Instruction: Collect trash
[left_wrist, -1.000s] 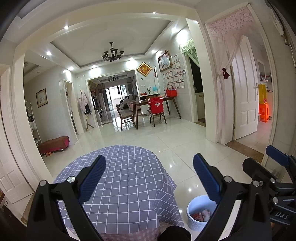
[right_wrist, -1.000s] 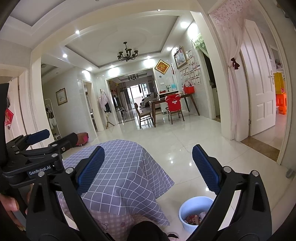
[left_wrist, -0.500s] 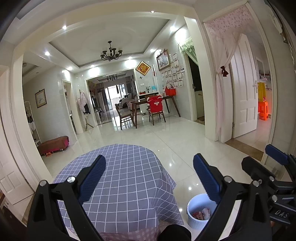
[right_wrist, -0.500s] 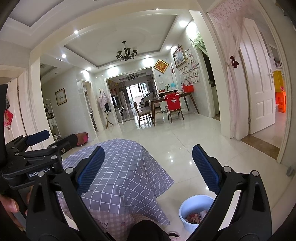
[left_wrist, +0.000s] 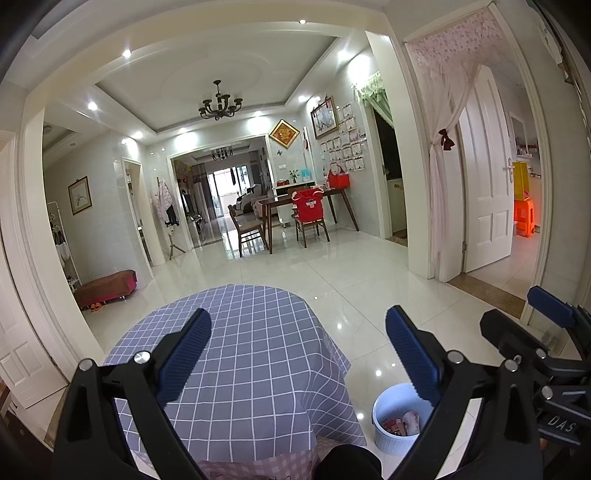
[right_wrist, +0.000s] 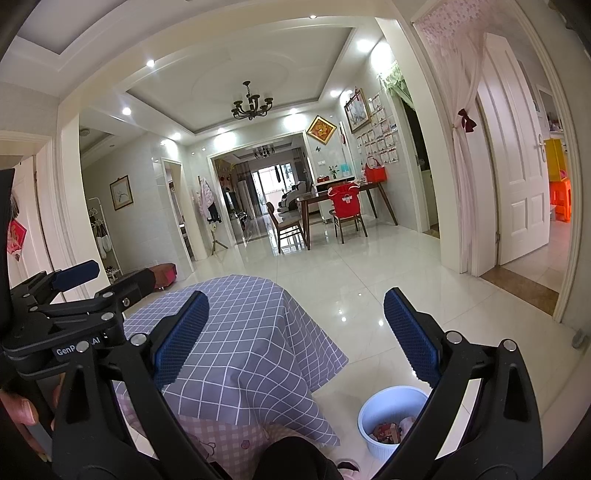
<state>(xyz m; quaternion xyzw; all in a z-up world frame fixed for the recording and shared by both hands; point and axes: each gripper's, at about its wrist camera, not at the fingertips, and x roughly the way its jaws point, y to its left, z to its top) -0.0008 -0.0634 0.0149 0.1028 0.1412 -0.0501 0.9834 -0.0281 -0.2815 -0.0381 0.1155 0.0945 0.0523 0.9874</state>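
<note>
A pale blue trash bin (left_wrist: 391, 421) stands on the tiled floor right of the table, with wrappers (left_wrist: 402, 424) inside; it also shows in the right wrist view (right_wrist: 388, 424). A round table under a grey-blue checked cloth (left_wrist: 243, 365) fills the lower middle of both views (right_wrist: 243, 343); no trash shows on its top. My left gripper (left_wrist: 299, 354) is open and empty above the table. My right gripper (right_wrist: 295, 332) is open and empty, beside the left one, above the table's right side.
Glossy white floor tiles (left_wrist: 332, 273) stretch ahead. A dining table with chairs (left_wrist: 295, 218) stands far back. A white door (left_wrist: 491, 192) and curtain are at right. A low red bench (left_wrist: 105, 286) sits at left.
Both grippers have drifted very slightly; the view shifted a little. Jaws stay open and nothing was picked up.
</note>
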